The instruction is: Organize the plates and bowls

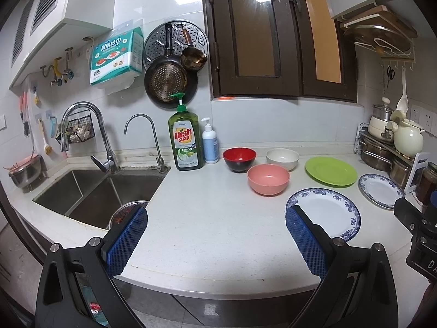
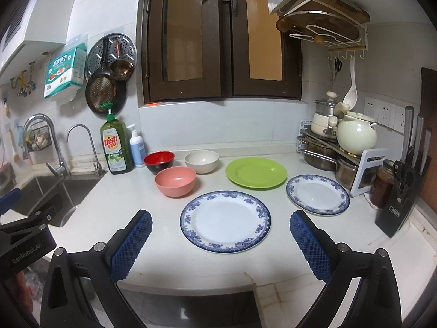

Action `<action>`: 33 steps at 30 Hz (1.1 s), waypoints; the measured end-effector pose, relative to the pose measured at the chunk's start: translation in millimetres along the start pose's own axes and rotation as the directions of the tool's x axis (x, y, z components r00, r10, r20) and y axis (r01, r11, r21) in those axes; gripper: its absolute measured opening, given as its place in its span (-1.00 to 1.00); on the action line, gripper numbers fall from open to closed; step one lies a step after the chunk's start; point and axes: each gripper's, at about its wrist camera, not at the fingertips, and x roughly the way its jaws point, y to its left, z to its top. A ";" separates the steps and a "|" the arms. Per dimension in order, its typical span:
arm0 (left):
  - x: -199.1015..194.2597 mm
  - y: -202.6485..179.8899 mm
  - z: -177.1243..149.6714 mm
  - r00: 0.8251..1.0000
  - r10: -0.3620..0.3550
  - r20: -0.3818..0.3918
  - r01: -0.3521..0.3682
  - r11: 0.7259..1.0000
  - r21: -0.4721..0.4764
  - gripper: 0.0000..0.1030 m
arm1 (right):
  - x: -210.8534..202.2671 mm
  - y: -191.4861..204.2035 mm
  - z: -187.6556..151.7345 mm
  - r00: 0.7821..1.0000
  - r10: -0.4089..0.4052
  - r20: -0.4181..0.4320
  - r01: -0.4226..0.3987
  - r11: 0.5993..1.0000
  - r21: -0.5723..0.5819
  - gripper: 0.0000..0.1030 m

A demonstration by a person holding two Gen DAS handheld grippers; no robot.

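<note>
Six dishes are laid out upright and unstacked on the white counter (image 2: 109, 218). A large white plate with a blue floral rim (image 2: 225, 221) is set nearest the front edge. A smaller plate of the same pattern (image 2: 317, 194) is placed to its right, near but apart. A plain green plate (image 2: 256, 173) is seen behind both. To the left, a pink bowl (image 2: 175, 181) is set in front of a red bowl with a black outside (image 2: 159, 161) and a cream bowl (image 2: 201, 161); the three are close together, possibly touching.

bare counter (image 2: 114, 218) front left, knife block (image 2: 401, 191) crowding right edge
</note>
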 end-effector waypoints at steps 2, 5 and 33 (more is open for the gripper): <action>0.2 0.1 0.2 1.000 -0.002 -0.001 0.002 1.000 0.001 1.00 | 0.2 0.1 0.2 1.000 0.001 0.000 -0.001 1.000 0.000 0.99; 0.6 0.6 0.1 1.000 -0.004 -0.001 0.004 1.000 0.001 1.00 | 0.3 0.3 0.0 1.000 0.000 0.000 0.000 1.000 0.001 0.99; 65.4 9.4 -5.5 0.987 -0.103 -0.121 0.109 0.993 0.051 1.00 | 43.3 17.4 -11.7 0.994 -0.047 -0.102 0.052 0.997 0.050 0.99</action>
